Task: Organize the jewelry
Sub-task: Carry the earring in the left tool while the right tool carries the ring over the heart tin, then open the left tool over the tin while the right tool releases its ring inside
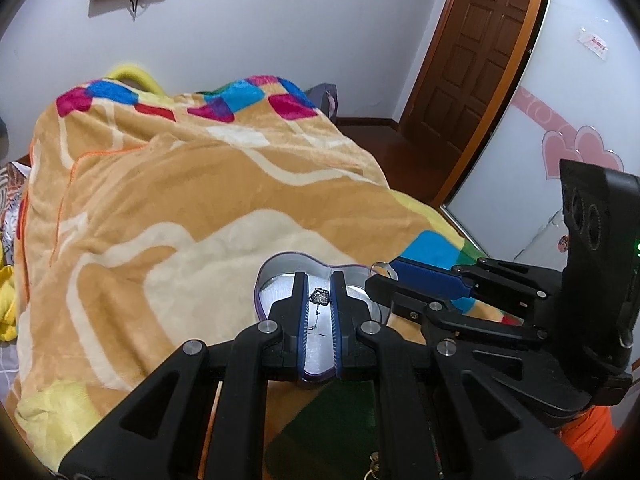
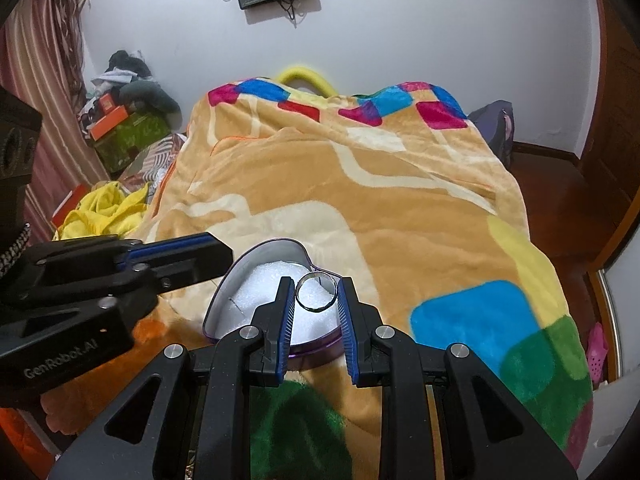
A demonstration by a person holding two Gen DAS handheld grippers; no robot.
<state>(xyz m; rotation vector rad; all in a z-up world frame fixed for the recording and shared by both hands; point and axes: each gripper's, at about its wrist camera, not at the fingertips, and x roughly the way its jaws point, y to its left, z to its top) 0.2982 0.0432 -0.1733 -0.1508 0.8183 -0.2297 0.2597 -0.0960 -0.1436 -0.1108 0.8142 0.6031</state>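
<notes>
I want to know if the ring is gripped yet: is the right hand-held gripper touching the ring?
Touching. In the right wrist view the ring spans the gap, its edges meeting both blue pads of the right hand-held gripper.

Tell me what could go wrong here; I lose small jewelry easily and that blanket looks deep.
The ring sits between the right gripper fingers over the heart-shaped box; released off-centre, it could roll into the plush blanket. The left gripper hangs over a small pendant in the same box, so the two could collide.
</notes>
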